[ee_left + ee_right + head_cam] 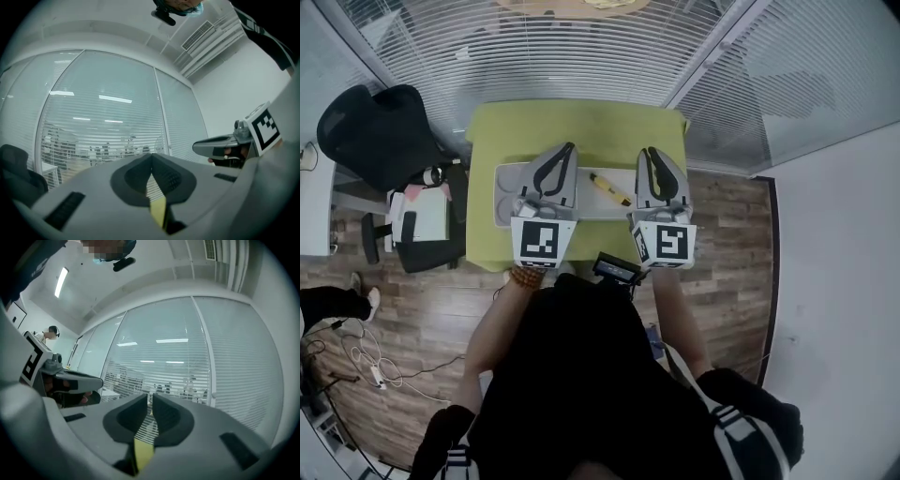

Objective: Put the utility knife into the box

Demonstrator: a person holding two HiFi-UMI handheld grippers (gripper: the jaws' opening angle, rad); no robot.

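While both grippers hang side by side over its near half, the yellow-green rectangular table takes up the middle of the head view. A black office chair stands off the table's left edge. On the table's near half lies a shallow pale grey box, set crosswise, with round recesses at its left end. Much of its length is covered by the grippers, so its compartments cannot be made out. The left gripper sits over the table's near-left part, its jaws pressed together at the tips with nothing between them. The right gripper is over the near-right part, its jaws drawn almost together with only a thin slit between them, also pinching nothing. Between the two grippers, near the table's centre line, rests the slim yellow utility knife, apart from both. Its long axis runs diagonally from far-left to near-right, and it appears to lie on the box's pale surface. Which end carries the blade is too small to tell. Both gripper views look up at a glass wall with white blinds, with just a yellow-green sliver of table low between the jaws.
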